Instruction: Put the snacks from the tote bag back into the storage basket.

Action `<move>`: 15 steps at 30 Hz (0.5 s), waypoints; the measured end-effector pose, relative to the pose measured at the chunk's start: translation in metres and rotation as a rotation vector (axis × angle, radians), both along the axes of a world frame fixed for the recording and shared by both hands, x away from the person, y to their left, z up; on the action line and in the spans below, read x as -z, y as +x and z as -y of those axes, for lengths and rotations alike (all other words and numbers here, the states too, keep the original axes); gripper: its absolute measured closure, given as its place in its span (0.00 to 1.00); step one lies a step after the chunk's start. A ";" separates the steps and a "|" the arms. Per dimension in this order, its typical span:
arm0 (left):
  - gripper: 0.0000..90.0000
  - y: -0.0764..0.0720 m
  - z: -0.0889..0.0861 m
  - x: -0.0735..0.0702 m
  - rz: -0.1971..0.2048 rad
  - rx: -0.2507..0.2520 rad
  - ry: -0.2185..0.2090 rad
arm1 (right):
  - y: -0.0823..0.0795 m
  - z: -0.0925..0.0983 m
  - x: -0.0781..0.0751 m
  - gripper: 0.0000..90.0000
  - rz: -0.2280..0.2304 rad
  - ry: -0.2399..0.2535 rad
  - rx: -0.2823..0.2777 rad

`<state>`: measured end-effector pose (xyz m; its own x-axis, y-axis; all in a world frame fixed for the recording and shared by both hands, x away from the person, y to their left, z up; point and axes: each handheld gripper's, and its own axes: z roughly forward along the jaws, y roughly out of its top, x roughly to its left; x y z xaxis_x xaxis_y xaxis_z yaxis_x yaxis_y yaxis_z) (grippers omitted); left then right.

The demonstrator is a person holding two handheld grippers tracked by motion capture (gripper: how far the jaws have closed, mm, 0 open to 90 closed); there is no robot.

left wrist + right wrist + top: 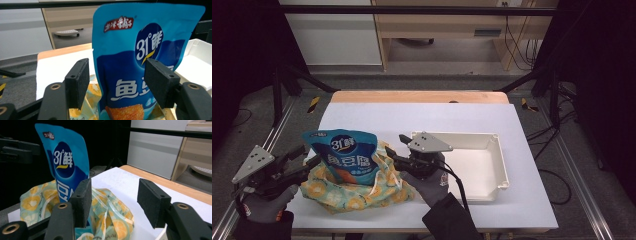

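A blue snack pouch (343, 155) stands upright inside a crumpled lemon-patterned bag (362, 192) on the white table top. My left gripper (307, 157) hovers at the bag's left side, open. In the left gripper view the pouch (140, 50) rises just beyond the gap between the jaws of that gripper (122, 80), and the pads stand clear of it. My right gripper (398, 148) is at the bag's right side, also open. In the right gripper view its jaws (115, 200) hold nothing, with the pouch (65, 162) and the bag (110, 215) to their left.
A shallow white tray (499, 165) lies right of the bag, its left end under my right hand. The white table top (437, 120) stretches bare toward the far wooden edge. Black frame rails run along both sides of the table.
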<state>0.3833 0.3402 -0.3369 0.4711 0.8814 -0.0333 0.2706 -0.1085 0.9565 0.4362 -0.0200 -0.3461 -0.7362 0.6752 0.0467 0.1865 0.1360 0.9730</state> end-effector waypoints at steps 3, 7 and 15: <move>0.41 0.004 0.000 -0.003 0.001 -0.001 -0.005 | 0.002 -0.003 -0.003 0.50 0.004 -0.004 -0.001; 0.41 0.007 0.002 -0.006 0.008 -0.003 -0.009 | 0.003 -0.005 -0.007 0.50 0.018 -0.003 0.002; 0.41 0.016 0.004 -0.011 0.012 -0.006 -0.012 | 0.006 -0.012 -0.012 0.51 0.025 -0.003 -0.008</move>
